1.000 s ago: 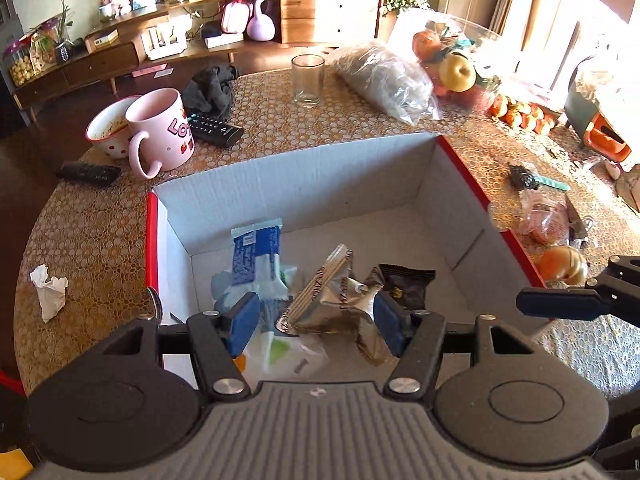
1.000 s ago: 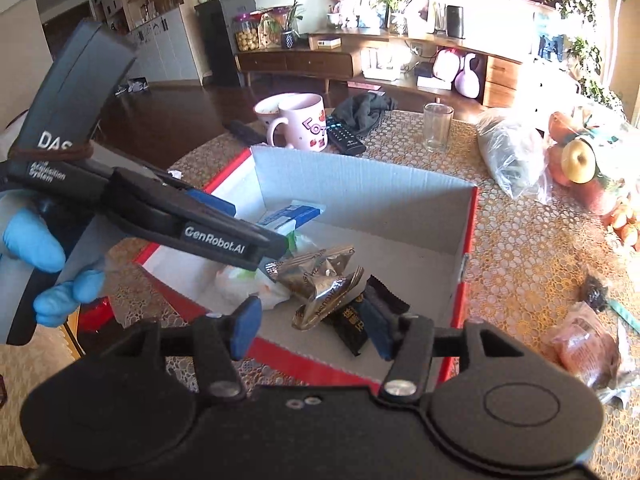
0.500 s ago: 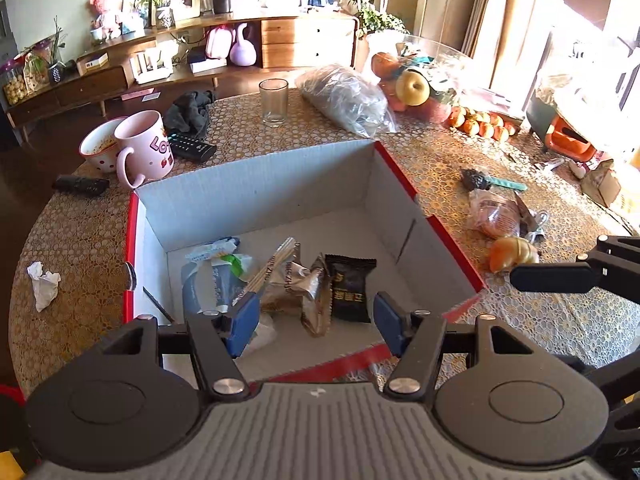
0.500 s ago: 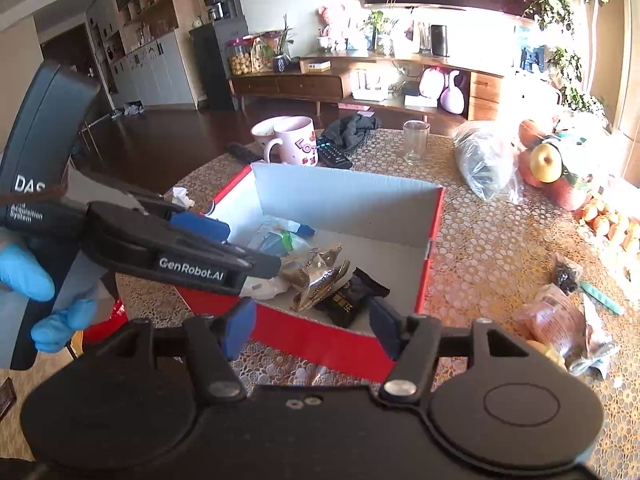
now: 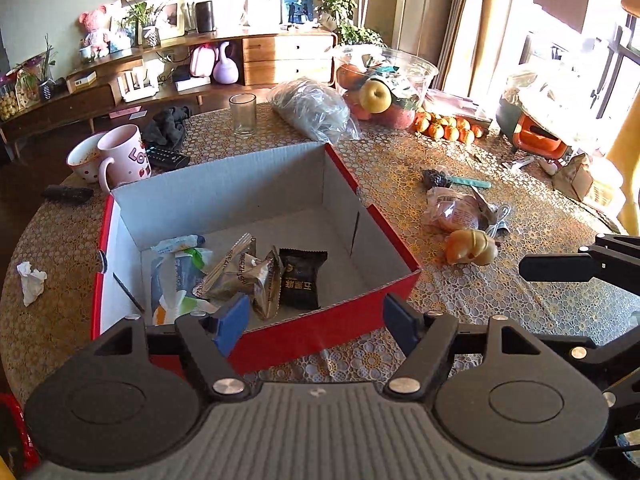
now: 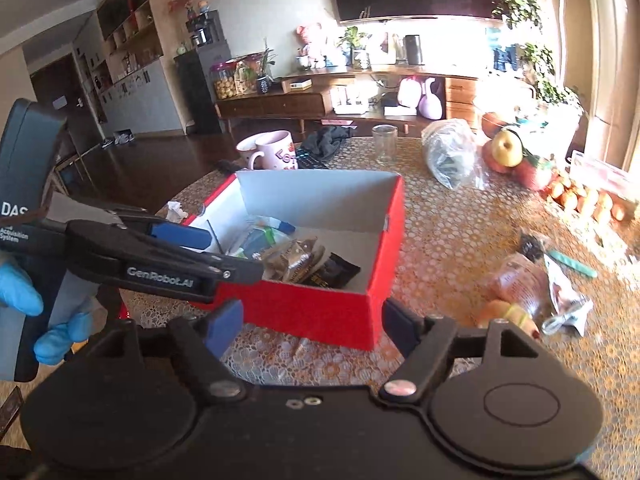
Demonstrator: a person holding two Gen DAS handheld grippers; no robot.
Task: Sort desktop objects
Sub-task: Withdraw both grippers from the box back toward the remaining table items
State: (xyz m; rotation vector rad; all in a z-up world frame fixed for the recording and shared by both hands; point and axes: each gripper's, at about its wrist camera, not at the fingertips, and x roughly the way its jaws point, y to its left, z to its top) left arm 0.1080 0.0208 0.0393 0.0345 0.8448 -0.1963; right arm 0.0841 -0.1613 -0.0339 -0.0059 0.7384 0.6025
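Note:
A red cardboard box (image 5: 332, 332) (image 6: 312, 312) stands on the round table, white inside. In it lie gold foil snack packets (image 5: 244, 276) (image 6: 294, 260), a black sachet (image 5: 300, 284) (image 6: 332, 272) and blue-and-white wrappers (image 5: 176, 264). My left gripper (image 5: 316, 322) hangs over the box's near wall, its jaws opening with nothing between them. My right gripper (image 6: 308, 326) sits before the box's near corner, jaws also opening and empty. The left gripper (image 6: 208, 258) shows from the side in the right wrist view, held by a blue-gloved hand (image 6: 24, 296).
Right of the box lie a bagged snack (image 5: 456, 210), a peeled fruit (image 5: 470, 246) and a teal stick (image 5: 472, 182). Behind it stand a pink mug (image 5: 124, 156), a glass (image 5: 243, 114), remotes (image 5: 166, 158), a plastic bag (image 5: 316, 110) and a fruit bowl (image 5: 384, 80). A crumpled tissue (image 5: 30, 282) lies at left.
Both grippers have pulled back from over the box's inside to its near side and have opened wider. The packets stay in the box.

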